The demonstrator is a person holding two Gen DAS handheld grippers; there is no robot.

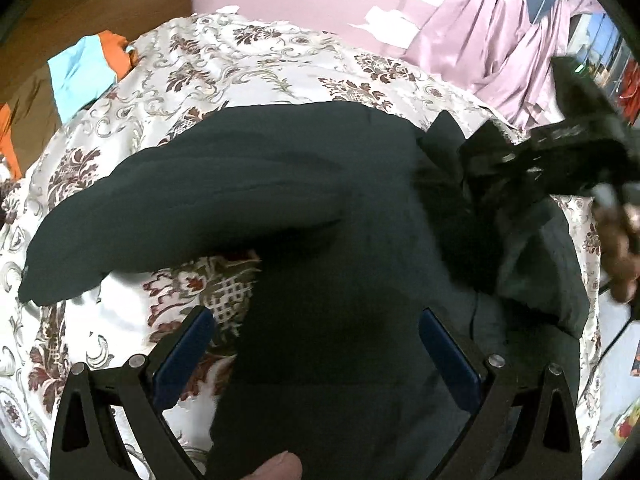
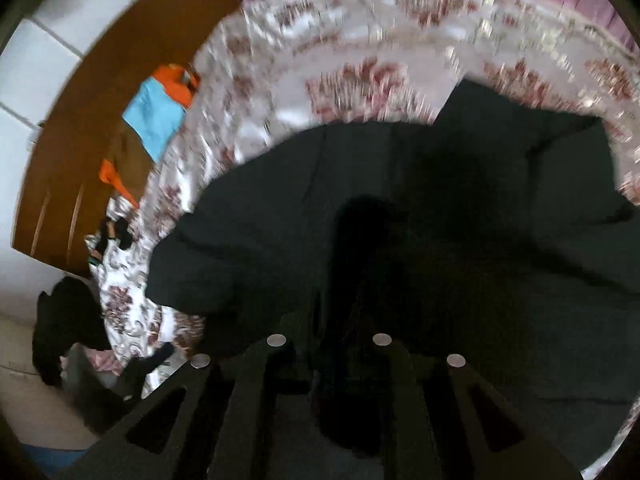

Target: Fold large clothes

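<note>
A large dark, near-black fabric garment lies spread on the floral cream-and-maroon bedspread, one sleeve stretched leftward. The left gripper hovers over it — jaws wide, empty. The right gripper points down at the cloth — jaws narrow; whether they pinch it, I cannot tell.

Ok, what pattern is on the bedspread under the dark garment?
Cream bedspread with maroon floral damask motifs and grey-gold scrolls; sharpest in the left wrist view.
</note>
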